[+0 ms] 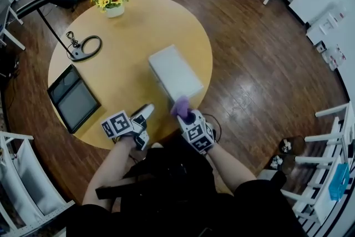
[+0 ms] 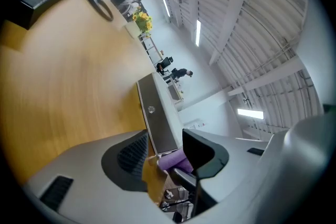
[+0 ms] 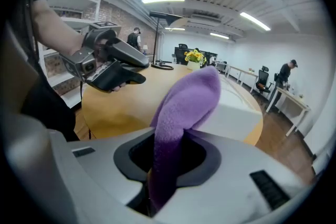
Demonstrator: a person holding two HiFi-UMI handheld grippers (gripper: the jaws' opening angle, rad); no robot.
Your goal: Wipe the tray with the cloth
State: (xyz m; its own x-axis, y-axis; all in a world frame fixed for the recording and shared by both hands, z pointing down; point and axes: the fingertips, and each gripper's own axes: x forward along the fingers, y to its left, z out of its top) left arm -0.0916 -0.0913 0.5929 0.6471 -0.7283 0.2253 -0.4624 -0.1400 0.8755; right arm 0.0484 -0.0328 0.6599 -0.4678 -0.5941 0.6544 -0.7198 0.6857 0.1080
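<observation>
Head view, read from left to right. A round wooden surface [image 1: 127, 30] carries all the items. At its left edge lies a dark tablet [image 1: 73, 98], flat, screen upward. Beyond the tablet a black cable loop [image 1: 86, 47] rests on the wood, and at the far rim stands a white pot of yellow flowers [image 1: 112, 1].

At the near rim, left of centre, the left tool [image 1: 144, 117] is held almost level and points toward the tray. The left gripper view shows its jaws standing apart with nothing pressed between the pads. Through the gap appear only the near end of the tray and a piece of the cloth beyond.

The tray [image 1: 175, 73], pale and rectangular, lies on the right half of the surface. Its long axis runs away from the person and its near end comes close to the rim.

The purple cloth [image 1: 181, 106] sits at that near end of the tray. Whether it touches the tray cannot be told.

Furthest right, the right tool [image 1: 187, 116] slants downward. The right gripper view shows its jaws closed on the cloth, which rises out of them as a folded lobe in front of the tray.
</observation>
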